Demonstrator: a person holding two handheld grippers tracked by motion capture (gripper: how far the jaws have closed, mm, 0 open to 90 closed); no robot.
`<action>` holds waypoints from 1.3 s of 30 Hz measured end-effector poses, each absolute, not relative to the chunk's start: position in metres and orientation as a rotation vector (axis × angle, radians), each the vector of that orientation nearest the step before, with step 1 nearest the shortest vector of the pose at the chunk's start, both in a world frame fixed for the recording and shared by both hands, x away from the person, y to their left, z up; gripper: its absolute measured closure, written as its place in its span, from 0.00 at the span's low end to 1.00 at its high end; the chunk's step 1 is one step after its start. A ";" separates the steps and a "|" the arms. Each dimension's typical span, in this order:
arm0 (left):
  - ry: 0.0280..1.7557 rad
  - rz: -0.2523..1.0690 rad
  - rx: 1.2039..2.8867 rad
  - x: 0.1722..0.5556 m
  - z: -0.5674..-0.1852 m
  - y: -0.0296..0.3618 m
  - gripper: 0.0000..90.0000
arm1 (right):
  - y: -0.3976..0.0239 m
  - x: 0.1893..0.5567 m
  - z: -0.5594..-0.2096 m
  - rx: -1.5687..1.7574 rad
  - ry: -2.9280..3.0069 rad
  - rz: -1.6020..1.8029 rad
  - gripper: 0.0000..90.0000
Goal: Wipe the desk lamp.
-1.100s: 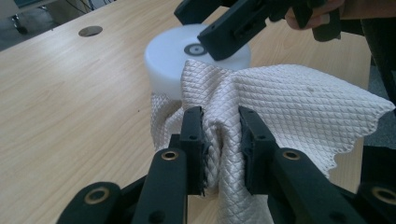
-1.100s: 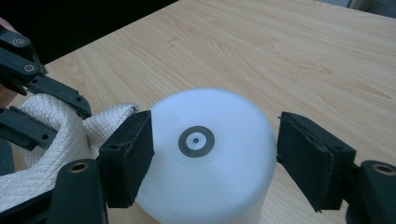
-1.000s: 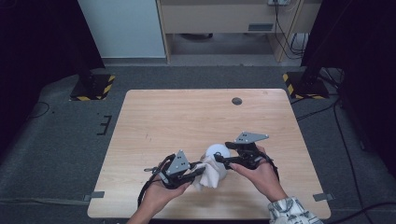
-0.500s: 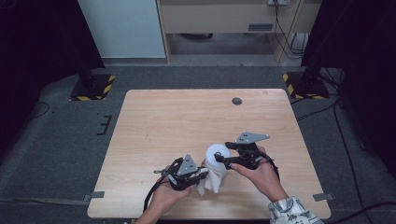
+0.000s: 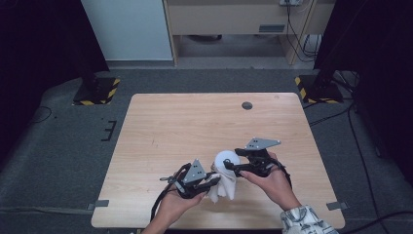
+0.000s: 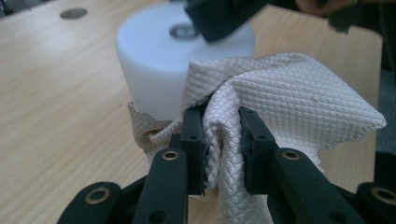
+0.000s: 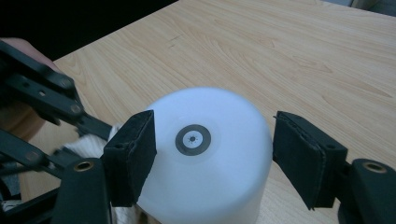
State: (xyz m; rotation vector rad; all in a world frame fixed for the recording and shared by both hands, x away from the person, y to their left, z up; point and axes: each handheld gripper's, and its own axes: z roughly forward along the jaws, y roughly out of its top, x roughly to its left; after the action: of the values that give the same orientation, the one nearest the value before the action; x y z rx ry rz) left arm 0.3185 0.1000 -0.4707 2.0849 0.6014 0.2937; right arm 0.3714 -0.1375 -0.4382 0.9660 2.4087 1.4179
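Note:
A white upturned cup stands near the table's front edge, partly on a white quilted cloth. My right gripper comes in from the right and is shut on the cup. In the right gripper view its pads sit on either side of the cup. My left gripper is shut on a fold of the cloth, pressed against the cup's side. The cup hides part of the cloth beneath it.
A small dark round disc lies near the far edge of the wooden table. Yellow-and-black striped stand bases sit on the grey floor at both far corners. A cabinet stands behind the table.
My left gripper has shifted a little to the right with the cloth, closer against the cup. The right gripper and the cup have stayed in place.

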 end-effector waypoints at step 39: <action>0.659 0.313 2.076 0.326 -0.473 0.114 0.81 | -0.138 0.372 -0.437 0.958 2.418 1.412 0.35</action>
State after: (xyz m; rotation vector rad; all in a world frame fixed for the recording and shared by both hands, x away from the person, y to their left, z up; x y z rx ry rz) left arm 0.3263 0.1144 -0.4734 2.0762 0.6591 0.3131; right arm 0.3720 -0.1379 -0.4374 0.9584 2.4177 1.4117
